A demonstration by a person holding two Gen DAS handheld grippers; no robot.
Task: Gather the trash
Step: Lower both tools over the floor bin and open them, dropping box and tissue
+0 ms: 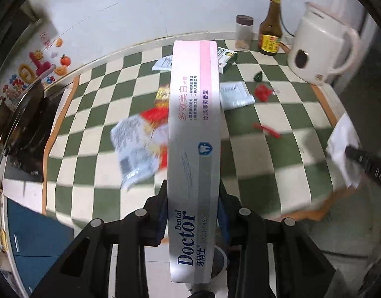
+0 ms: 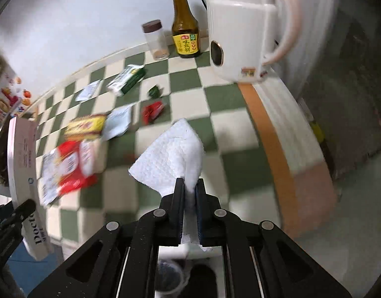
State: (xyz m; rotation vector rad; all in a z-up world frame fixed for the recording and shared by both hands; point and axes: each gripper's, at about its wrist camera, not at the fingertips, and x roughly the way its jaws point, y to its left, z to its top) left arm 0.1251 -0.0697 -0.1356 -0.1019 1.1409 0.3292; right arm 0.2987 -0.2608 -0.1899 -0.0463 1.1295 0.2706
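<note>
The left gripper (image 1: pixel 192 198) holds a long toothpaste box (image 1: pixel 194 134). Its 2 fingers squeeze the box from both sides near the end with the blue word "Doctor". The box sticks out far past the fingertips, up over the checkered table (image 1: pixel 277 154).

The right gripper (image 2: pixel 189 190) pinches a white paper towel (image 2: pixel 170 156). Its 2 fingers are close together with the towel between them. The towel fans out above the fingertips.

More trash lies on the table past the fingers. Seen from the right gripper, a red and white wrapper (image 2: pixel 66 166) is to the left of the fingers. A yellow packet (image 2: pixel 85 126) lies further on, with a pale paper packet (image 2: pixel 118 123) just beside it. Ahead of the fingertips are a small red wrapper (image 2: pixel 152 110), a small green scrap (image 2: pixel 155 91) and a green and white box (image 2: pixel 127 79).

At the far end stand a brown sauce bottle (image 2: pixel 185 29), a clear jar (image 2: pixel 157 39) with a brown lid and a big white kettle (image 2: pixel 240 34).
</note>
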